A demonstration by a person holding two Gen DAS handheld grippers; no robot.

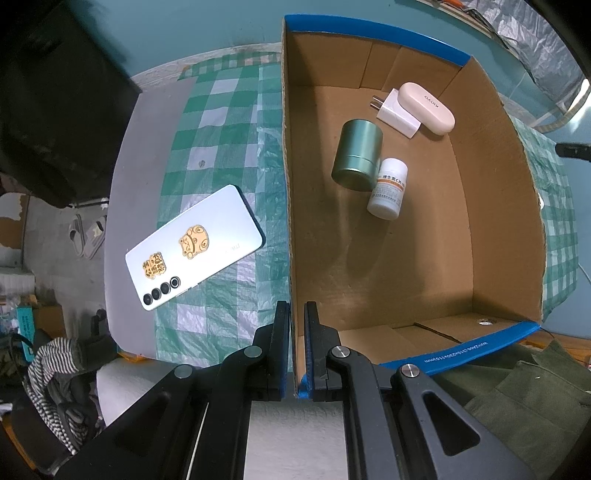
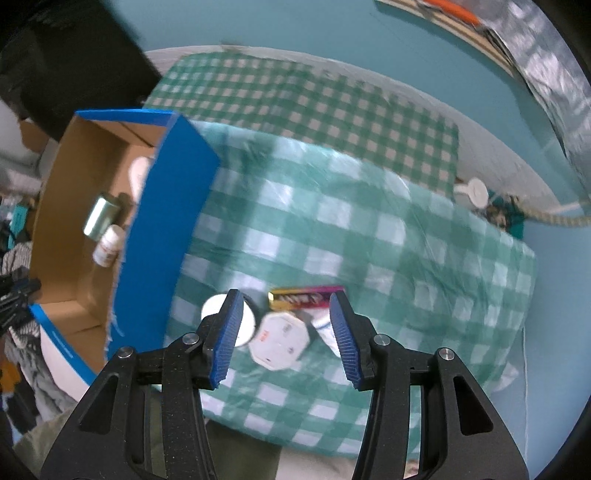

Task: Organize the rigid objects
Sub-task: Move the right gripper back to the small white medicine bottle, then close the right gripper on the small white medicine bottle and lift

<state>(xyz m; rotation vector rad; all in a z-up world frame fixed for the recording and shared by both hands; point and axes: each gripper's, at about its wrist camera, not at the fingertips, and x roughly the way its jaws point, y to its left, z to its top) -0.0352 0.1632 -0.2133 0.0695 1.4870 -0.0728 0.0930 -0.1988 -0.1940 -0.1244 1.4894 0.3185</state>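
Left gripper clamped on box wall; right gripper spread, empty, above octagonal white piece. We risk snagging crowded neighbours.

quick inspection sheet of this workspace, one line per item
surface: green checked cloth on a table
job's things: box holds green tin, white bottle, charger, pink case; phone on the cloth outside; small packs under the right gripper
clutter: slippers on the floor
grippers: left gripper shut on the box wall; right gripper open, jaws empty
cables: nothing seen
surroundings: teal floor
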